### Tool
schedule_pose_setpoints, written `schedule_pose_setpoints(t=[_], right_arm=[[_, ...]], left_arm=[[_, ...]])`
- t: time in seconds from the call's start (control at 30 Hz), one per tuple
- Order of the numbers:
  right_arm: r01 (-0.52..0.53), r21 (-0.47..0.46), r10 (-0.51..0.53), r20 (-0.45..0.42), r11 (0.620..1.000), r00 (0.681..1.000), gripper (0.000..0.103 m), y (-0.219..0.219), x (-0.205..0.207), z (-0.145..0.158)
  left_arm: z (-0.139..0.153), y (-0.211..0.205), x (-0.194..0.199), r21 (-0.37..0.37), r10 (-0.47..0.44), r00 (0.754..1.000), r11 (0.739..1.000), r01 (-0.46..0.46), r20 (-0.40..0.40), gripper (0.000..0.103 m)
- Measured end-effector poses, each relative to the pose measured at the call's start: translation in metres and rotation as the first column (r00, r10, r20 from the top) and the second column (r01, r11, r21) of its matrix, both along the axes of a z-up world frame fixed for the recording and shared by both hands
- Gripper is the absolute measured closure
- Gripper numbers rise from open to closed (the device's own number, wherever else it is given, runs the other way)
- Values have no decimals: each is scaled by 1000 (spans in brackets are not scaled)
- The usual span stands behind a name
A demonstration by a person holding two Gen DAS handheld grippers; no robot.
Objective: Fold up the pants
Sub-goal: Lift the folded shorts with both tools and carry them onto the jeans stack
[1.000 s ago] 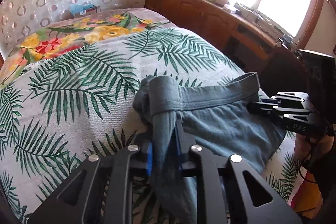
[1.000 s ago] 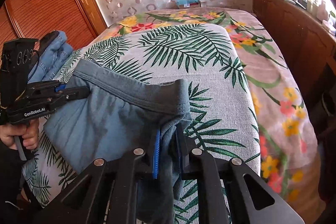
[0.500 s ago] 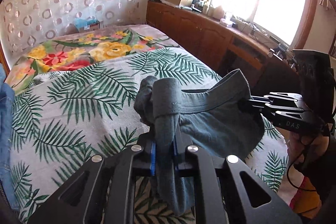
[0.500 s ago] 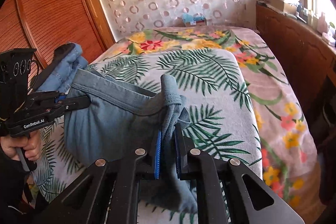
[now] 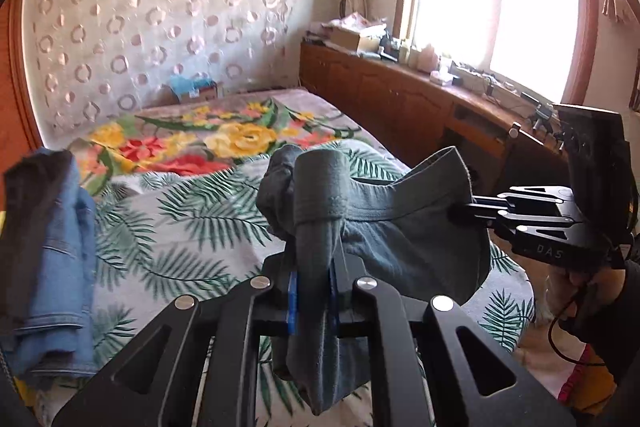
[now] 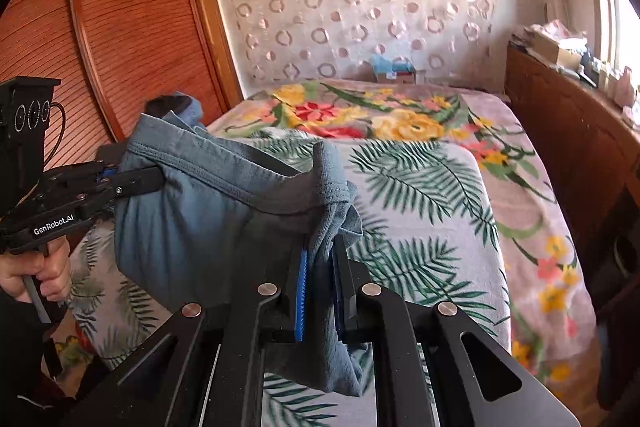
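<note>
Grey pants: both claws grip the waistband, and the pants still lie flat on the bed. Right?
Not flat. Both wrist views show the grey pants hanging above the bed, waistband stretched between the left claw and right claw, each shut on it.

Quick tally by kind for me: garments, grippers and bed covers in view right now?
Garments: 2, grey-blue cotton pants, blue denim jeans
Grippers: 2, left gripper, right gripper
Bed covers: 2, palm-leaf towel cover, floral blanket
Total: 6
</note>
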State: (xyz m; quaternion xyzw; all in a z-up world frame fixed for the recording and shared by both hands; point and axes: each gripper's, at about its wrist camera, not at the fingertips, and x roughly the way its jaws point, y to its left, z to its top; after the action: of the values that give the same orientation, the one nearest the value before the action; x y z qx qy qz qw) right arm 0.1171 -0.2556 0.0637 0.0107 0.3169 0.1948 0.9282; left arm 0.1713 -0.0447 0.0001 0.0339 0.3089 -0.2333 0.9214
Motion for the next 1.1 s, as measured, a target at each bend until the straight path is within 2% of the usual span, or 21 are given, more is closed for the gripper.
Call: schedule_pose_setpoints(t=[0.2, 0.5, 1.1], right_arm=[[-42, -8, 42, 50, 999, 998, 93, 16, -8, 19], [-96, -22, 97, 99, 995, 990, 93, 40, -3, 31], [-235, -58, 241, 120, 970, 963, 93, 104, 95, 13]], left_arm=[[24, 19, -15, 20, 30, 998, 999, -31, 55, 91], [36, 41, -25, 23, 78, 993, 997, -80, 92, 91], [17, 119, 2, 0, 216, 972, 976, -217, 90, 91]])
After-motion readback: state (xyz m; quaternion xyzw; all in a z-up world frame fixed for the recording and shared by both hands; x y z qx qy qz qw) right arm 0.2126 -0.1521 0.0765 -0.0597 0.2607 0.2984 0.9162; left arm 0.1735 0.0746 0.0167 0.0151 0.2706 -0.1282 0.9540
